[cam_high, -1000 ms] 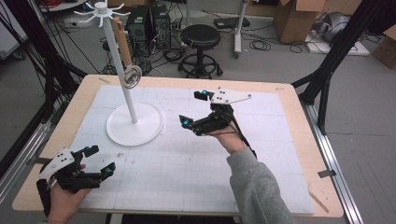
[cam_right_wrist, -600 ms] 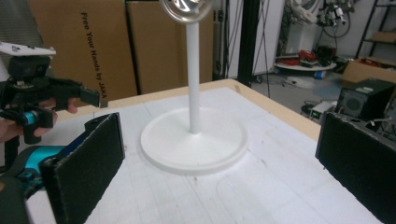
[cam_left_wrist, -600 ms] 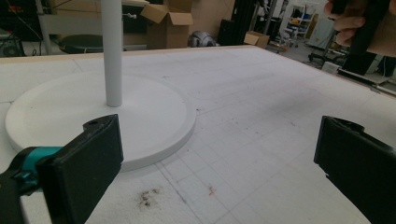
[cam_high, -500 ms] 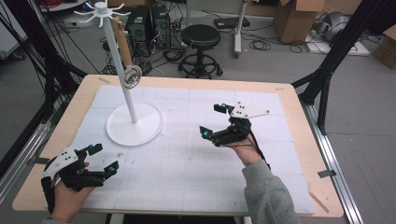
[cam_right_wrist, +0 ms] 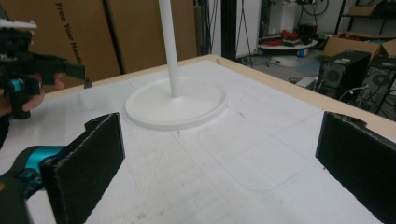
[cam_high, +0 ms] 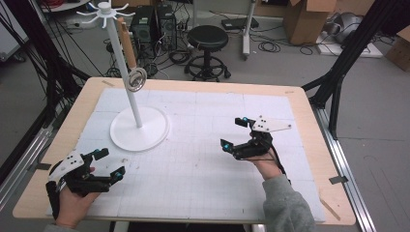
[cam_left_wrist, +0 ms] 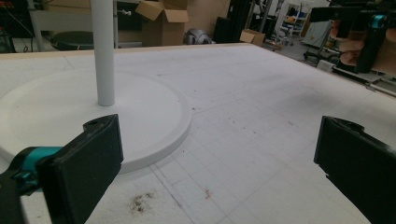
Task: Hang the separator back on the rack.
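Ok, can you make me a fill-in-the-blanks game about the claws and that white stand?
1. The strainer hangs from the white ____.
2. Both the left claw and the right claw have their jaws ____.
3. The stand's round base lies nearer the ____ claw.

Missing words: stand; open; left

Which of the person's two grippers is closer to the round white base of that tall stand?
The left. The left gripper sits just below and left of the stand's white base, near its edge. The right gripper is farther off to the base's right, across bare mat.
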Demonstrator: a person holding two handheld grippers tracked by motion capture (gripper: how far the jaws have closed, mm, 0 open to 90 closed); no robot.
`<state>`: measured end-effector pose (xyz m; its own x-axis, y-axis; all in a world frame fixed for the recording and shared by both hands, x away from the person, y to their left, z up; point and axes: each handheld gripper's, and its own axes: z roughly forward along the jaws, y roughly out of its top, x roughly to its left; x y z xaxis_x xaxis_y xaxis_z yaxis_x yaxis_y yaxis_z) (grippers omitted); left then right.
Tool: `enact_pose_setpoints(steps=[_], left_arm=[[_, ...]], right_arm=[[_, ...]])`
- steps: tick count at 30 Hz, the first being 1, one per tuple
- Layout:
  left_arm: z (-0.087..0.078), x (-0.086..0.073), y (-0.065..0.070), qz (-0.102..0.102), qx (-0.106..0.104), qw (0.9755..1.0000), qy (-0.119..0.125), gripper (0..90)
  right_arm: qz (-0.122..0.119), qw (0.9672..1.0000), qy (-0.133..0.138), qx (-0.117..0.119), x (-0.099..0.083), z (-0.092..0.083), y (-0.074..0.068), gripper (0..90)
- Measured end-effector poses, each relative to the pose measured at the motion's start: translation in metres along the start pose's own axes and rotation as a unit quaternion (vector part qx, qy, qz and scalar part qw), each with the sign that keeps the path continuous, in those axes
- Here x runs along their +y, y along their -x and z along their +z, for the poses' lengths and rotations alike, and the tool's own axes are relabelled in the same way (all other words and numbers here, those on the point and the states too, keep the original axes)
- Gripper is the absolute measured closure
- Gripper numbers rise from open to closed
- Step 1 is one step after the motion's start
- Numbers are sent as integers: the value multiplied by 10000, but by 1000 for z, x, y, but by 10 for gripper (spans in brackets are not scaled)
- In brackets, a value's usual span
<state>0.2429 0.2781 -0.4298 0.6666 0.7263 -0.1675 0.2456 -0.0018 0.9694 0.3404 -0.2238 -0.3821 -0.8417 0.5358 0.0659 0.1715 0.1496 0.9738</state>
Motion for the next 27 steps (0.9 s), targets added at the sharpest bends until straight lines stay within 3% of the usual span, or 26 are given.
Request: enact_pose_setpoints(steps=[17, 27], left_arm=[[3, 2, -1, -25, -31, 10000, 70, 18], [6, 5, 1, 61, -47, 9999, 134, 17]], right_arm=[[118, 9987, 141, -485, -32, -49, 3, 4], [424, 9969, 83, -654, -50, -65, 7, 4]])
